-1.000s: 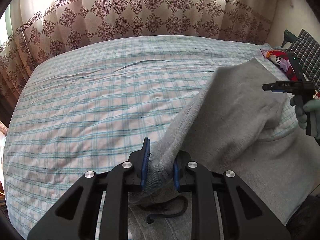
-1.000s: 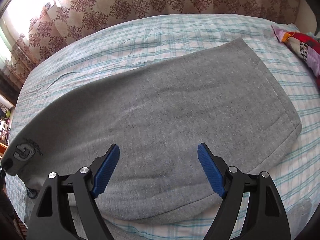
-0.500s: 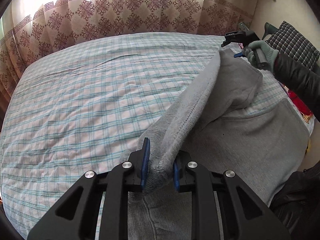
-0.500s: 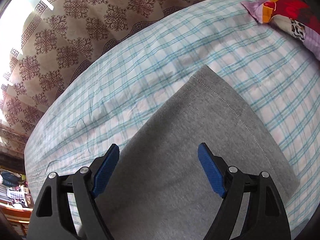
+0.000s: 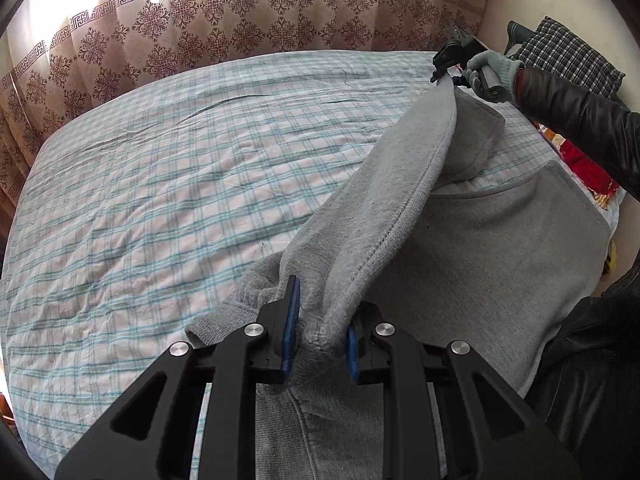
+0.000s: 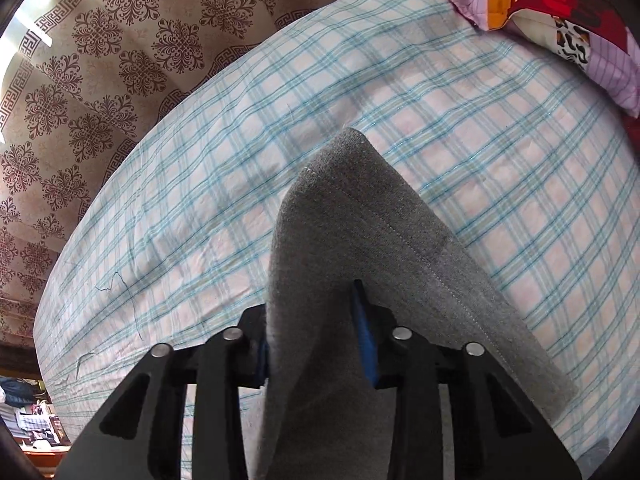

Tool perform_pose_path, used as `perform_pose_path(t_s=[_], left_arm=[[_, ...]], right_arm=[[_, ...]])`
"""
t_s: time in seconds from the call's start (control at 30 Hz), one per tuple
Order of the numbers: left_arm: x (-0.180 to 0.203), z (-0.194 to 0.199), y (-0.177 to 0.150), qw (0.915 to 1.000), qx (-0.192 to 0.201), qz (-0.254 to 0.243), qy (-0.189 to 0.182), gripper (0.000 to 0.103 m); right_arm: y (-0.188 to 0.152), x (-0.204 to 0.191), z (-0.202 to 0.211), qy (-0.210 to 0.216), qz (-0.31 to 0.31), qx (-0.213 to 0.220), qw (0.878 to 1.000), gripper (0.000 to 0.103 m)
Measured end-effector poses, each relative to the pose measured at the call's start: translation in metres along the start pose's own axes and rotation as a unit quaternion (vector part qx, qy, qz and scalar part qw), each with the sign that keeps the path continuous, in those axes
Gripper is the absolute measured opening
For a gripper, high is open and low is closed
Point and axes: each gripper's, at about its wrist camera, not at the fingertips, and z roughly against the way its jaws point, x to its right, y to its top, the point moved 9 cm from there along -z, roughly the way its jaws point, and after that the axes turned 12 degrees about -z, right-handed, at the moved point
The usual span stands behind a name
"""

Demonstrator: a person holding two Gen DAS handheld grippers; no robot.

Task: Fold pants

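While the grey pants point(image 5: 472, 248) are lying spread over the plaid bedsheet point(image 5: 160, 184), I am pinching their knit waistband end in my left hand-held gripper point(image 5: 318, 340), clenched on the bunched cloth right at its blue pads point(image 5: 291, 320). From there one leg is rising in a taut ridge across the bed toward my right hand-held gripper point(image 6: 316, 344), which is sitting far over by the checked pillow point(image 5: 568, 56) in my gloved right hand point(image 5: 494, 74). Its jaws have just been closing, and they are now gripping the hem corner point(image 6: 352, 184), which is poking up past the fingertips. A patterned cushion point(image 6: 560, 28) is lying beyond, by the curtain point(image 5: 240, 20).
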Motion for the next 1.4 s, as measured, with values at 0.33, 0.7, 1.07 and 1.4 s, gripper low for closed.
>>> perform_pose_path(t_s=[0.33, 0.7, 1.07, 1.4], left_arm=[[-0.03, 0.022, 0.006, 0.9986, 0.022, 0.034, 0.034, 0.02], [-0.031, 0.065, 0.009, 0.9965, 0.061, 0.029, 0.049, 0.02], [0.005, 0.105, -0.019, 0.9948, 0.088, -0.016, 0.049, 0.02], [0.027, 0.111, -0.052, 0.9945, 0.081, -0.049, 0.045, 0.02]], right_arm=[[0.014, 0.017, 0.082, 0.041, 0.007, 0.042, 0.998, 0.004], [-0.007, 0.067, 0.198, 0.085, 0.013, 0.085, 0.993, 0.005], [-0.068, 0.172, 0.277, 0.11, -0.008, 0.112, 0.988, 0.004], [-0.149, 0.284, 0.282, 0.111, -0.058, 0.103, 0.987, 0.004]])
